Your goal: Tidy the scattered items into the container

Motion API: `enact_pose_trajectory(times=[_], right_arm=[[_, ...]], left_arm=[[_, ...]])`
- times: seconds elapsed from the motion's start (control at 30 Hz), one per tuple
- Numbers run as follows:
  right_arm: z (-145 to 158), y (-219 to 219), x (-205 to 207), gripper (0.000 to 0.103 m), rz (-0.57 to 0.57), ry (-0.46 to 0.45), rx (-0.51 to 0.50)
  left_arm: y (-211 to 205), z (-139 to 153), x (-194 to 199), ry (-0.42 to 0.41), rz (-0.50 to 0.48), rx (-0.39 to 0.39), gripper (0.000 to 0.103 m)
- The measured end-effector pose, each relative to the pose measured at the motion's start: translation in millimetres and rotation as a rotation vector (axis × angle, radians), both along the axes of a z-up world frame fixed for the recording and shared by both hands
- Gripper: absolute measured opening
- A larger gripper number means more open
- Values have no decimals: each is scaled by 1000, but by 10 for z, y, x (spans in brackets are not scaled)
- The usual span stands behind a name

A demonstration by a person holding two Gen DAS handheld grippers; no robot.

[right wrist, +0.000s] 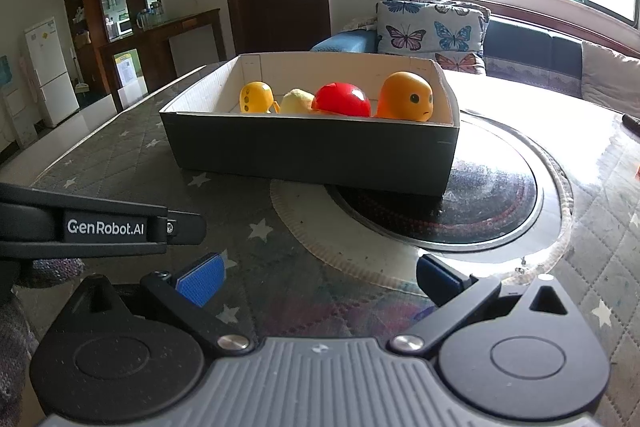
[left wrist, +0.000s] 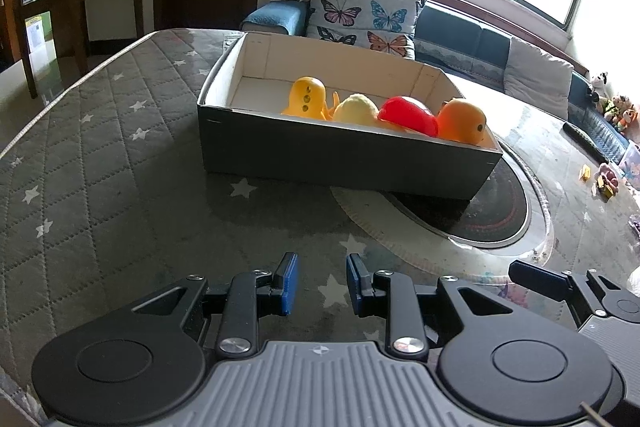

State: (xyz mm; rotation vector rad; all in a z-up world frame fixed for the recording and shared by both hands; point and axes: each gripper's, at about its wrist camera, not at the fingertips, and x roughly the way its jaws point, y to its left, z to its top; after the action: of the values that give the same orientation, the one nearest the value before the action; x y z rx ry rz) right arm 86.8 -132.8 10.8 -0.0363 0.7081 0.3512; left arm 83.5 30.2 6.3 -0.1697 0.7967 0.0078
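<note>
A dark grey cardboard box (left wrist: 340, 155) (right wrist: 312, 151) with a white inside stands on the table, partly over a round black hotplate. Inside it lie a yellow octopus toy (left wrist: 307, 97) (right wrist: 256, 97), a pale yellow soft toy (left wrist: 355, 109) (right wrist: 297, 101), a red ball (left wrist: 408, 115) (right wrist: 341, 99) and an orange figure (left wrist: 462, 120) (right wrist: 406, 95). My left gripper (left wrist: 322, 283) hovers in front of the box, open with a narrow gap and nothing between its blue pads. My right gripper (right wrist: 320, 277) stands wide open and empty, beside the left one.
A grey quilted cover with white stars (left wrist: 100, 155) lies under glass on the table. The round hotplate (right wrist: 480, 203) is set in the middle. Small toys and a remote (left wrist: 584, 143) lie at the far right edge. A sofa with butterfly cushions (left wrist: 360, 15) stands behind.
</note>
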Motion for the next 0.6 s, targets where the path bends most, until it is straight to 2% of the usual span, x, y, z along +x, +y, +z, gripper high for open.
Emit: enact_pose_trajectory(times=[0.6], right_arm=[[-46,43,28,103,3,15,-1]], left_arm=[[-55,-21,11,-4,0,60,29]])
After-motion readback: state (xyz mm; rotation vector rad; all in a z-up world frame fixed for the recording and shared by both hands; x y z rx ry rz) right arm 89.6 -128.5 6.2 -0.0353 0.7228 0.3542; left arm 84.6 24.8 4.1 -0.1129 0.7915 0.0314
